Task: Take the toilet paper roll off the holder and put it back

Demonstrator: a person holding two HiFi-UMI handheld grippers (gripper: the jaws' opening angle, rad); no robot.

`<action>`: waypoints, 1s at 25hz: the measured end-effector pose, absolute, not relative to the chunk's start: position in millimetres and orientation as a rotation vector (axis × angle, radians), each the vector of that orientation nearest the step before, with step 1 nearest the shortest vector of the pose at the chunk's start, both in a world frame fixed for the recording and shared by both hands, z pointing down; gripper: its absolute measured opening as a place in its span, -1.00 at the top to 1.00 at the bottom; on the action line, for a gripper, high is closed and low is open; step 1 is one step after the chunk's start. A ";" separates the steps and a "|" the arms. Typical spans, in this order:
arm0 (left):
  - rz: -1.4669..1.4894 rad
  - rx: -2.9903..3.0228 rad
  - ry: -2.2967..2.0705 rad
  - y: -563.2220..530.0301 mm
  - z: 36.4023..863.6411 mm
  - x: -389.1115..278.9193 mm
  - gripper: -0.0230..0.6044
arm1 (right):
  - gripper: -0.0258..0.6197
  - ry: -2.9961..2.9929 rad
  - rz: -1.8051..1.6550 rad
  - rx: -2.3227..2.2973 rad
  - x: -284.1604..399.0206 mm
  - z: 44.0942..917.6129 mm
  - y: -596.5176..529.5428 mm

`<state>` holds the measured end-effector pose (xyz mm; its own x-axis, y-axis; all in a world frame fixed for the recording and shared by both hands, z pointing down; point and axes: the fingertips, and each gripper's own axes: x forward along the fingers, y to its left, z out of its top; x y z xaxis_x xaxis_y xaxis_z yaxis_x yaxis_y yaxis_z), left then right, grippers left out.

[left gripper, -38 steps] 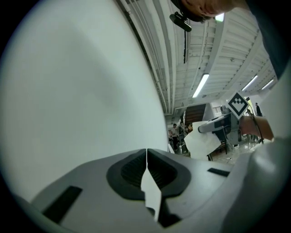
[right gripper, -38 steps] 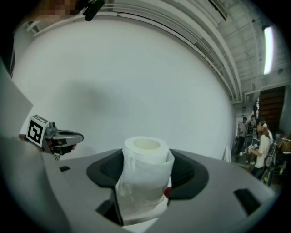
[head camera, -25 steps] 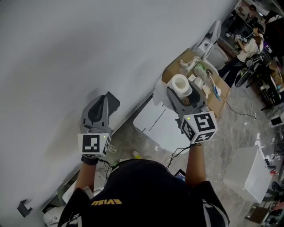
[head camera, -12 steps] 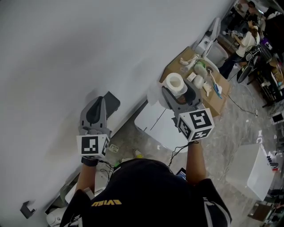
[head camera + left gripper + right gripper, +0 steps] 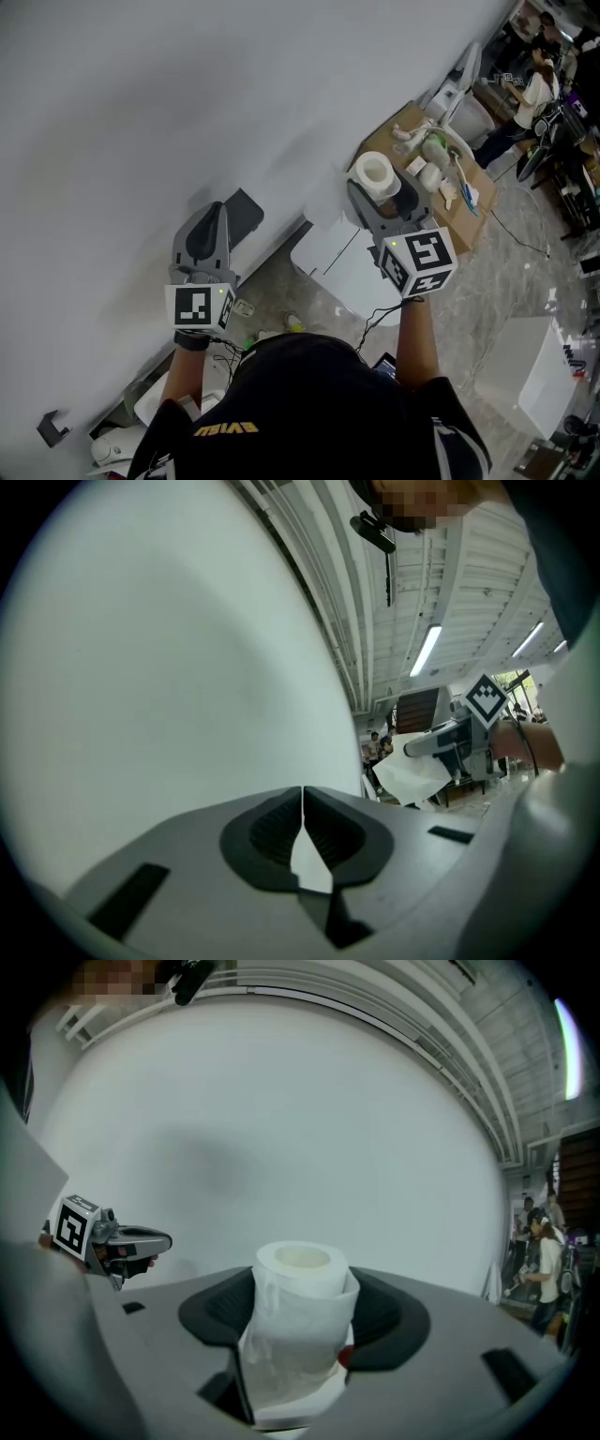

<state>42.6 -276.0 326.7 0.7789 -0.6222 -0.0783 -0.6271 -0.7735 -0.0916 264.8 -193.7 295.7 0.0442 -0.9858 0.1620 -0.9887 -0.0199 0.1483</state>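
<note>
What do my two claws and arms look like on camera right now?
The left claw and right claw are matte grey shells with black pads. Each carries a white cube with black square markers. A black cable hangs under the right one. The person wears a black short-sleeved shirt with yellow lettering.

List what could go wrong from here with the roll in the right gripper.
1. The toilet paper roll stands upright in the right gripper, gripped on its soft sides; it may squash or slip.
2. A loose sheet hangs down its front and could unwind or snag.
3. The left gripper, shut and empty, looks too far away to catch it.
</note>
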 end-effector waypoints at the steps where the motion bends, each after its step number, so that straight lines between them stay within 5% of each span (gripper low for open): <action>1: 0.063 -2.853 1.017 -274.3 326.7 40.2 0.88 | 0.04 -2.040 0.023 2.090 263.3 296.1 -194.7; 25: -0.095 -2.557 1.644 -277.2 344.7 -122.4 0.88 | 0.04 -2.498 0.036 1.513 94.2 331.2 -309.6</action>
